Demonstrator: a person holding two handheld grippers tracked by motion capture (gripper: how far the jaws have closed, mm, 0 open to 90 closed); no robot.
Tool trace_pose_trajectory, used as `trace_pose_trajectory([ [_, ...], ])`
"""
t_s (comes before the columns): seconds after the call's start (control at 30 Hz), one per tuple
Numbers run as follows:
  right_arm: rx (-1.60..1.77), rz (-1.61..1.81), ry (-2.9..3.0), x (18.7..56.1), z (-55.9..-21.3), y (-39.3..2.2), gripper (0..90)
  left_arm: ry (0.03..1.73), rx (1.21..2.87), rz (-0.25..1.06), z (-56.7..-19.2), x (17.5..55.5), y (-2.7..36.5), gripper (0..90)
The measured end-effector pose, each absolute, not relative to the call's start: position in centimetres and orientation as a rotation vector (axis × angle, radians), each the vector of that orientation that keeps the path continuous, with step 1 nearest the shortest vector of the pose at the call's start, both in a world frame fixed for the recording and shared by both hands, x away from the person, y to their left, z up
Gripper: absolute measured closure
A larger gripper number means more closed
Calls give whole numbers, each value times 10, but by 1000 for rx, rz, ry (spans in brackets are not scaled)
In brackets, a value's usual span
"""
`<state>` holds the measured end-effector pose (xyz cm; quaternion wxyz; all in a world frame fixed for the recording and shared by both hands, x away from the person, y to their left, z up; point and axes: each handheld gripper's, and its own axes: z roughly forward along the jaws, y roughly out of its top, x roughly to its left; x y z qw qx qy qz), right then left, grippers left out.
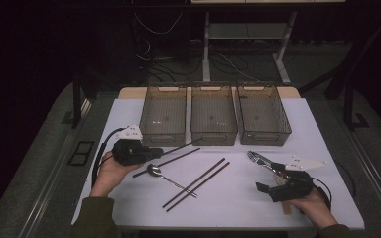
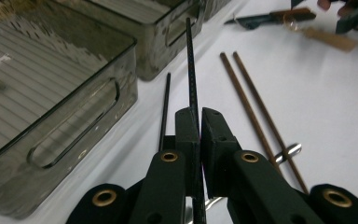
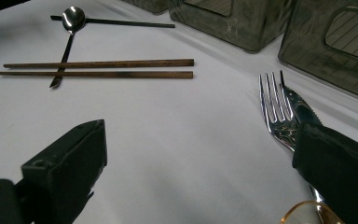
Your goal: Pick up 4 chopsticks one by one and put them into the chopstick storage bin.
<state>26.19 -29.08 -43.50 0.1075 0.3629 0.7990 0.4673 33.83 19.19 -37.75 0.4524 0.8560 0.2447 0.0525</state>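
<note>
1. My left gripper [image 1: 151, 152] sits at the table's left side, jaws pinched nearly together on a thin black chopstick [image 2: 190, 70]; in the left gripper view the stick runs out between the pads toward the bins.
2. A second black chopstick [image 2: 165, 112] lies flat on the white table [image 1: 238, 198], just beside the held one and near the left bin [image 1: 163, 115].
3. My right gripper [image 1: 268, 179] rests at the table's right side, jaws spread wide, nothing pressed between them.
4. A fork [image 3: 275, 105] and a knife [image 3: 303, 109] lie together beside its right jaw.
5. Two brown chopsticks [image 1: 198, 182] lie mid-table, side by side.
6. A spoon [image 1: 171, 178] lies under them, bowl toward my left gripper.
</note>
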Motion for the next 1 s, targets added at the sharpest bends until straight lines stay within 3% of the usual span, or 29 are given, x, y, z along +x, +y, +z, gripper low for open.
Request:
trace_pose_trajectory([
  [1.0, 1079, 1385, 2342, 260, -435, -292, 32, 721, 2086, 252, -352, 368, 160, 857],
])
